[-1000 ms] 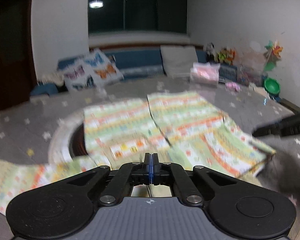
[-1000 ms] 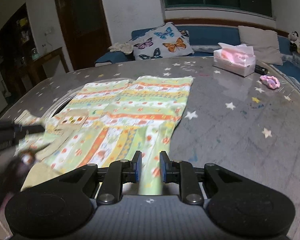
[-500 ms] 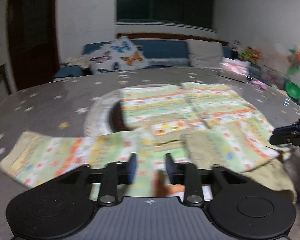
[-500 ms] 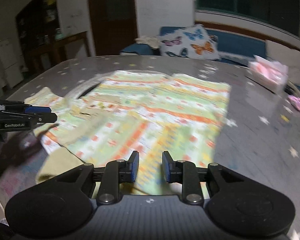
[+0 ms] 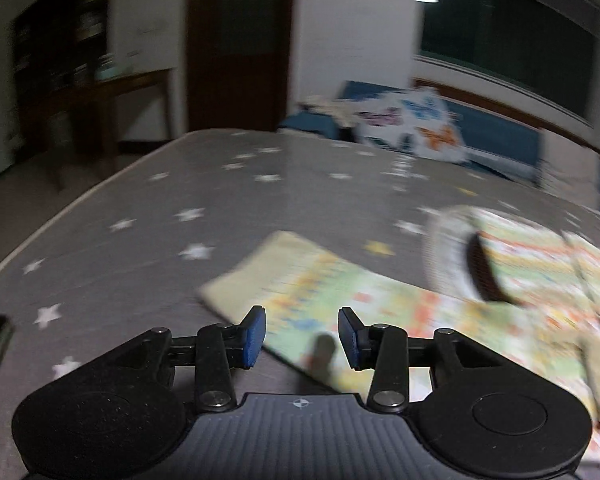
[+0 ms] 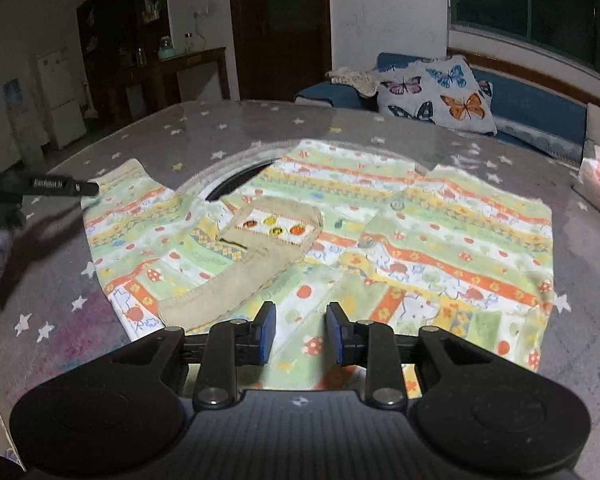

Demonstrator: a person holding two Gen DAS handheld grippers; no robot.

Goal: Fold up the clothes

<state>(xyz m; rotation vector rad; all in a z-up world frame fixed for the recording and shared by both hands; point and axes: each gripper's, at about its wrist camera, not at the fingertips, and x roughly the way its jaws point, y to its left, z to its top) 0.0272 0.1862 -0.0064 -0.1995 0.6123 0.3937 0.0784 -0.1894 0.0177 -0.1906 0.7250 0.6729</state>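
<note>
Grey star-print table fills both views, butterfly pillow behind. Striped garment spread flat on table, one sleeve out sideways. Left gripper over sleeve cuff, right gripper over hem – jaws of both just been opening, apart, cloth below, nothing clamped. White lettering on left gripper's finger unreadable.

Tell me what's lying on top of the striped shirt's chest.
On the striped shirt, a beige-edged flap of the same garment lies folded across the chest, showing fruit motifs. What it covers of the shirt front cannot be seen, nor whether anything lies beneath it.
</note>
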